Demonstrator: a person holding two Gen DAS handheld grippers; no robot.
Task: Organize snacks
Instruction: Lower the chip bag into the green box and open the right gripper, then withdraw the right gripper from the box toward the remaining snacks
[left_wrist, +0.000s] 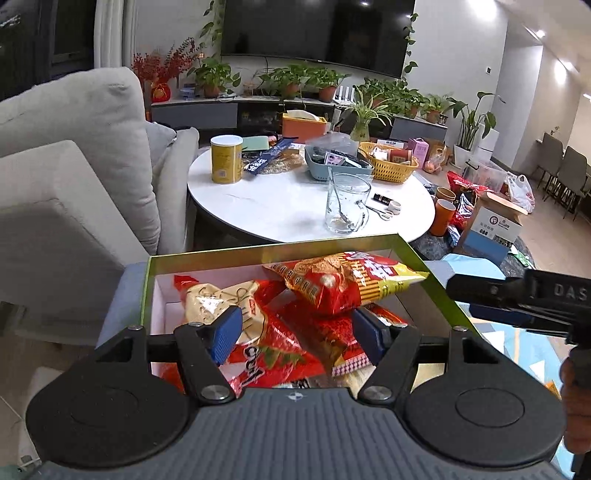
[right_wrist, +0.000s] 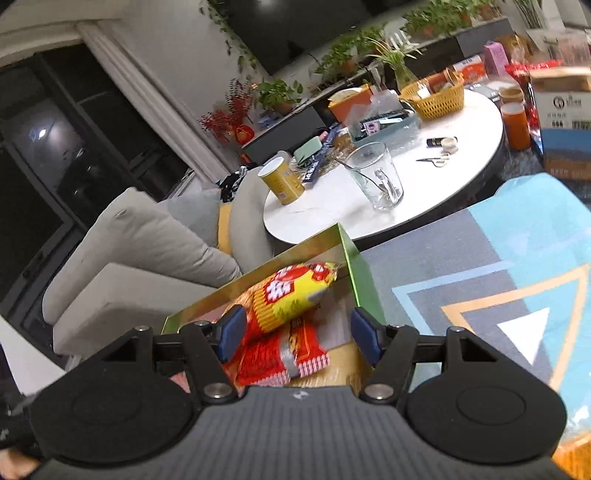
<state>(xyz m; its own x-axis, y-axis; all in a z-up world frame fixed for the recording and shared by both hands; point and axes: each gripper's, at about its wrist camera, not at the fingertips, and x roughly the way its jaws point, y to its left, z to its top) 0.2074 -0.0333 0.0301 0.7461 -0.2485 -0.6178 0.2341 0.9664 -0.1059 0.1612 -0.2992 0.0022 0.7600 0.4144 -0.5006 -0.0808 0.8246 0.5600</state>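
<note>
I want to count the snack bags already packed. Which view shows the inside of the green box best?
The left wrist view: the green box lies open from wall to wall, with its piled snack bags sharp. The right wrist view shows only the box's far corner and two bags, slightly blurred.

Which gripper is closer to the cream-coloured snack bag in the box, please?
Left. The left gripper hovers right over the cream-coloured snack bag, jaws open; the right gripper sits beyond the box's far-side wall.

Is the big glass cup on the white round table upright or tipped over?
Upright. The glass cup stands on its base on the white table, its open rim facing up, with a spoon leaning inside it.
</note>
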